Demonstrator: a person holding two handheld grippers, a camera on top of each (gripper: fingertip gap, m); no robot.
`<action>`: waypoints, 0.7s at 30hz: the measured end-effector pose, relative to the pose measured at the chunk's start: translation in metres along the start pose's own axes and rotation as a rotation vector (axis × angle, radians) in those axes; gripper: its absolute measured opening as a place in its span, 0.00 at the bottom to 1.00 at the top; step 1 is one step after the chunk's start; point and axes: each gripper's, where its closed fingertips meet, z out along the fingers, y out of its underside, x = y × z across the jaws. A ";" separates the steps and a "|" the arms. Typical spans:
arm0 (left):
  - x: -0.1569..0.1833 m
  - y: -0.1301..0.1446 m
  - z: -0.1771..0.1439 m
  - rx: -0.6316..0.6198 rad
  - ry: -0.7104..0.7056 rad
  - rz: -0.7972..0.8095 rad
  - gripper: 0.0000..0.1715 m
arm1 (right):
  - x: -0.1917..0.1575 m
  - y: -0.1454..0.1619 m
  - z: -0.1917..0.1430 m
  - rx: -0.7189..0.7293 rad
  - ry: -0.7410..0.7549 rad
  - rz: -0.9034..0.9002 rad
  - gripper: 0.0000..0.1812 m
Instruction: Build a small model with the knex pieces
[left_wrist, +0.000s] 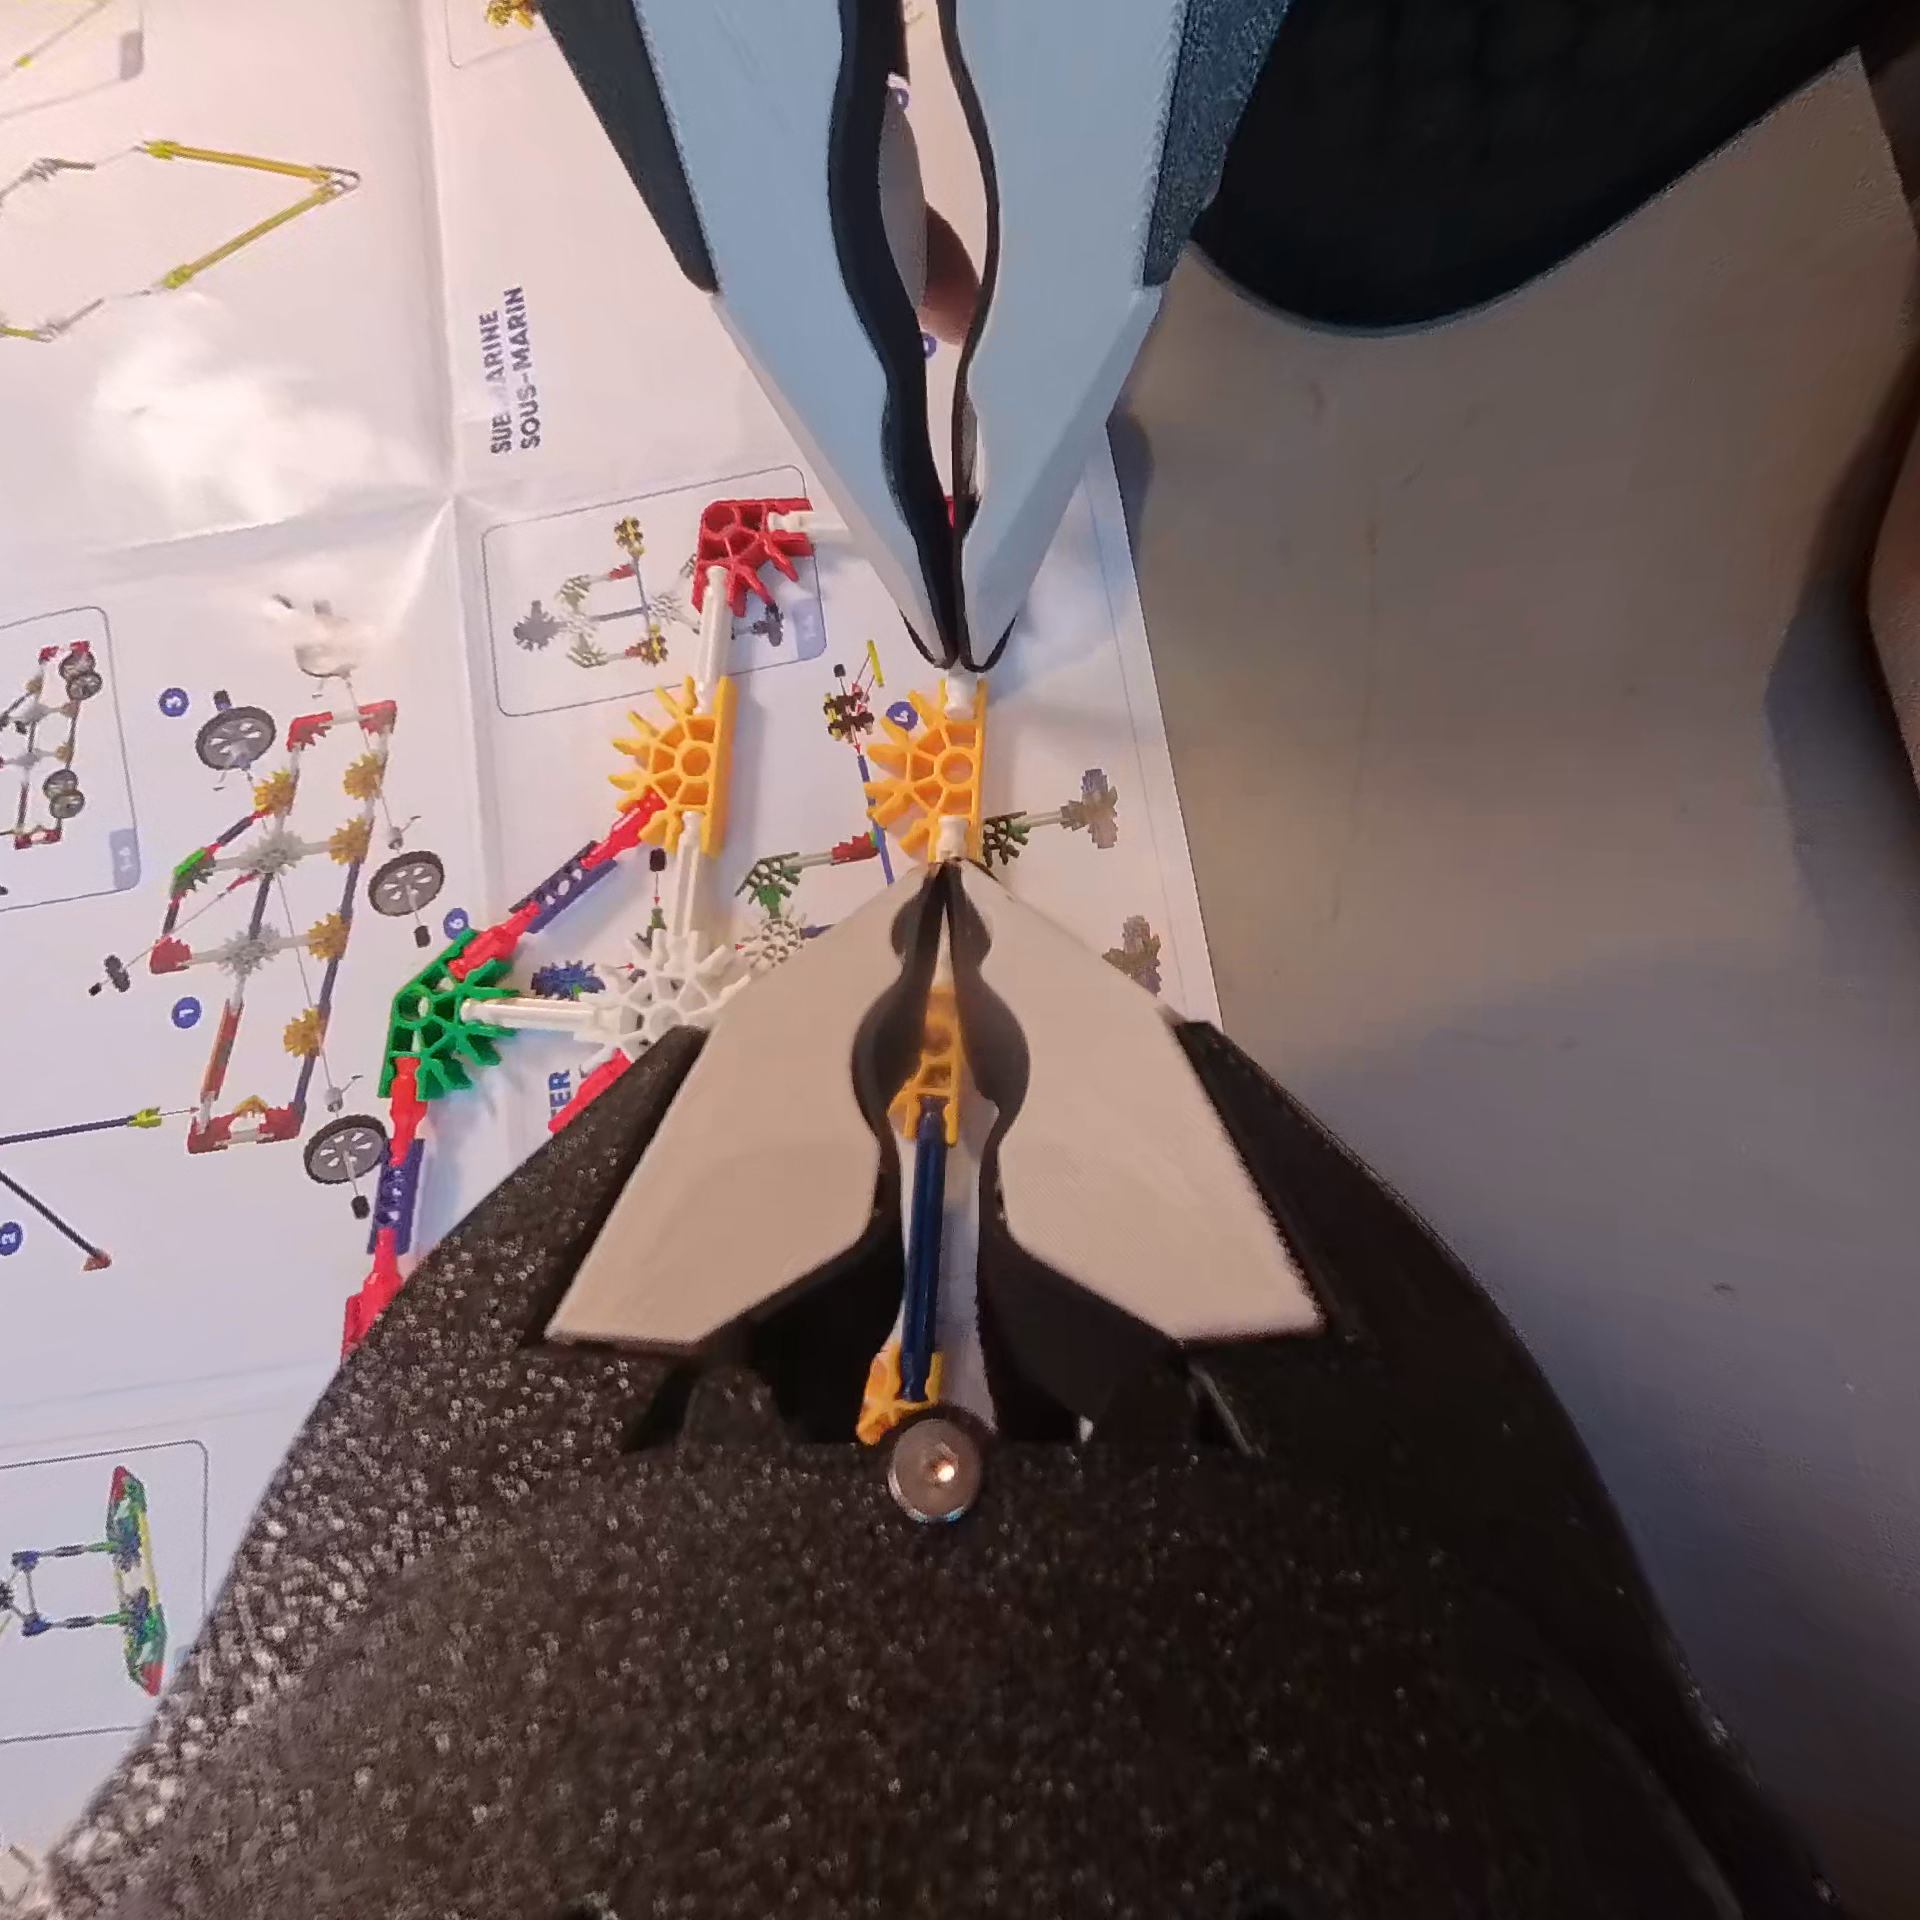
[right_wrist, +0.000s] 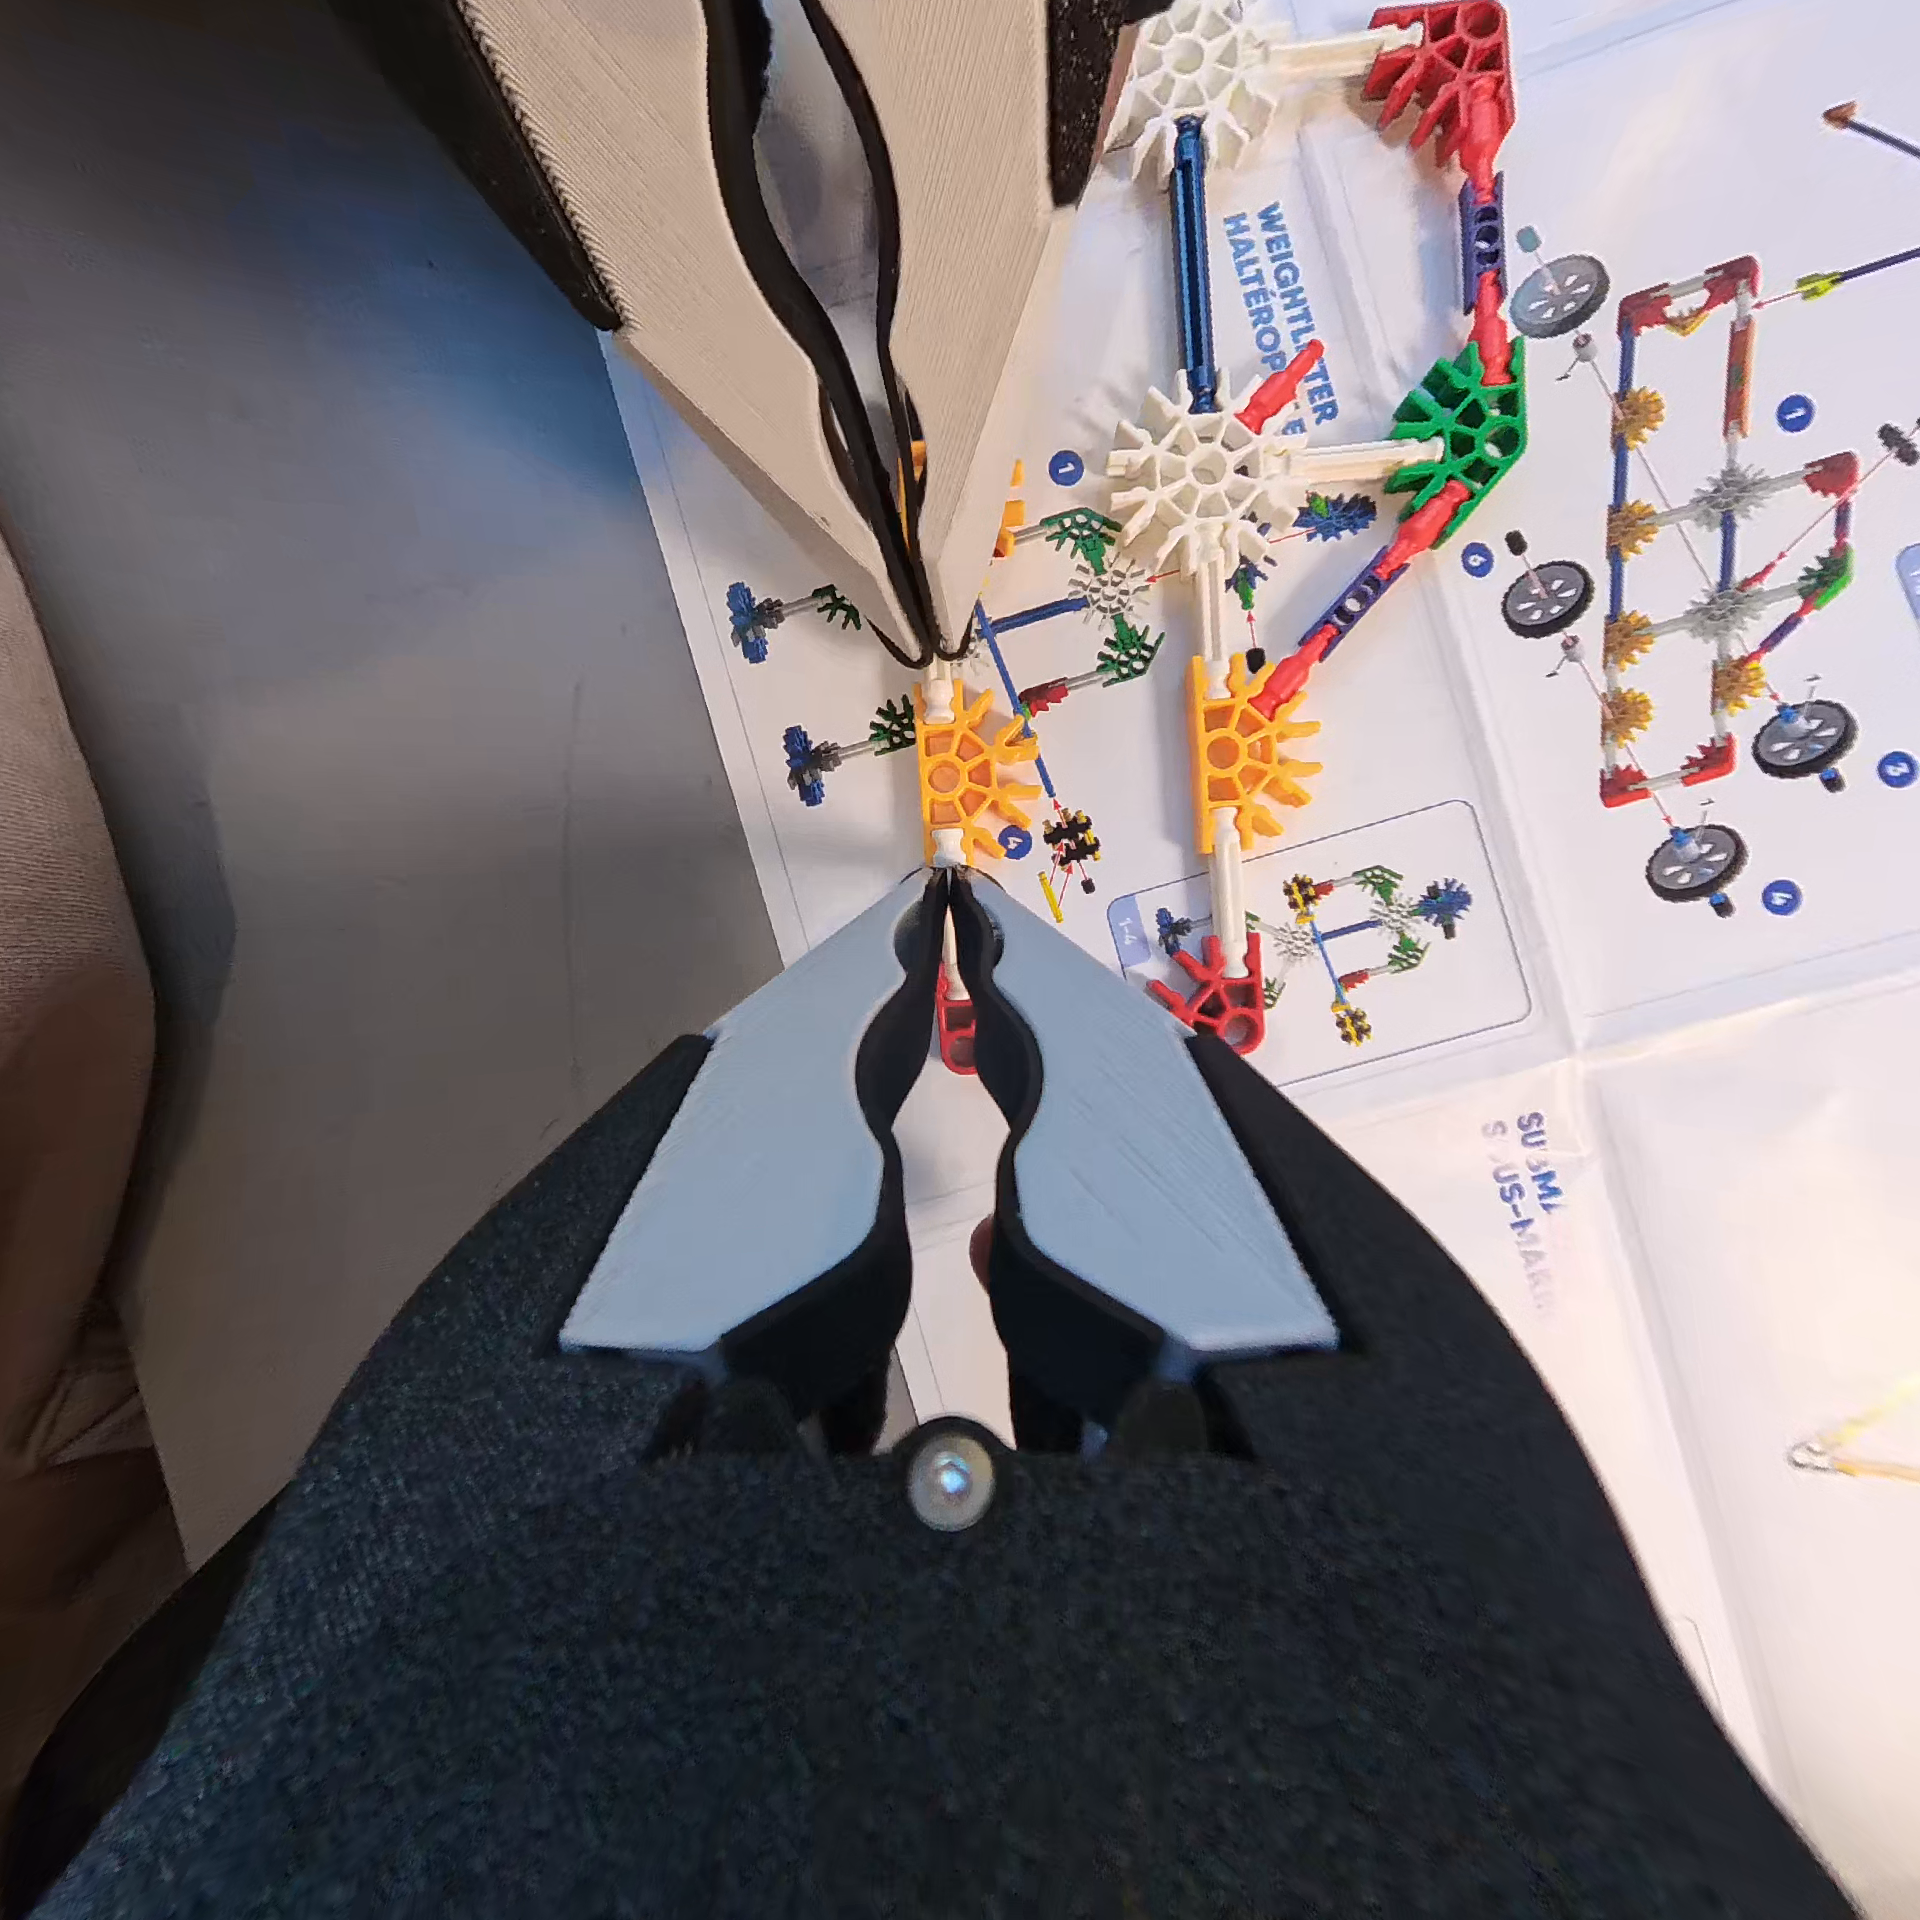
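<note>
A yellow half-round connector (left_wrist: 935, 769) of a plastic rod-and-connector model lies near the edge of a printed instruction sheet, with a short white rod in each end. My left gripper (left_wrist: 945, 878), with beige fingers, is shut on the white rod (left_wrist: 951, 836) at the connector's near end. A blue rod (left_wrist: 925, 1247) and another yellow piece show between its fingers. My right gripper (right_wrist: 948, 881), with pale blue fingers, is shut on the white rod (right_wrist: 945, 847) at the opposite end of the same connector (right_wrist: 961, 769). A red connector (right_wrist: 956, 1023) lies under its fingers. The two grippers face each other tip to tip.
The rest of the model lies beside it: a second yellow connector (left_wrist: 686, 764), a white snowflake connector (left_wrist: 665, 987), a green connector (left_wrist: 436, 1029) and a red one (left_wrist: 743, 551), joined by rods. The instruction sheet (left_wrist: 312, 468) lies on a grey table (left_wrist: 1455, 727). There is about 5 centimetres between the tips of the two grippers.
</note>
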 end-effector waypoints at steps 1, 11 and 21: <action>0.000 0.000 0.000 -0.008 0.007 -0.001 0.00 | 0.000 0.000 0.000 -0.005 -0.002 -0.003 0.00; 0.000 0.000 0.001 -0.117 0.093 -0.020 0.00 | 0.000 0.000 0.002 -0.054 -0.004 0.010 0.00; -0.001 -0.001 0.006 -0.116 0.131 -0.130 0.00 | -0.001 -0.001 0.004 -0.061 -0.014 0.023 0.00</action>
